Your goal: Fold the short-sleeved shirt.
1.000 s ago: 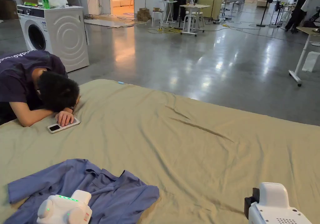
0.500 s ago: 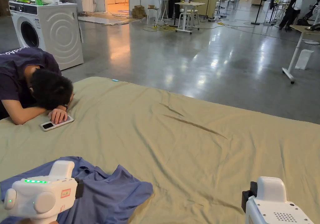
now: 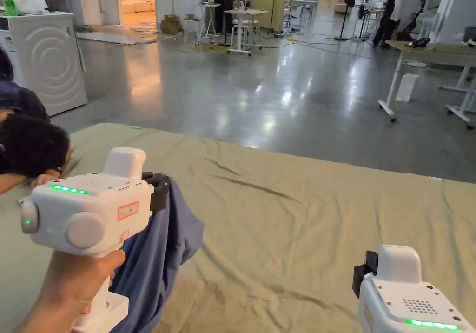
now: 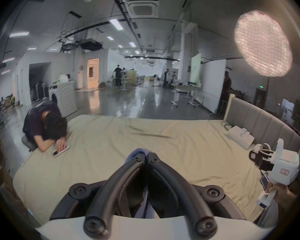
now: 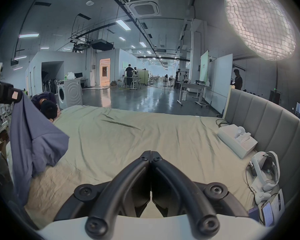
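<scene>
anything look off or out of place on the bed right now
Yes. A person is slumped over the bed's far left edge, head down, hand by a phone. The blue shirt hangs bunched from the left gripper, not spread flat. The right gripper is shut on nothing.

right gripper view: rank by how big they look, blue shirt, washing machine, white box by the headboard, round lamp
1. blue shirt, hanging from the left gripper
2. round lamp, close behind; nearness to the camera inflates both
3. white box
4. washing machine, smallest, though only because it stands far off
</scene>
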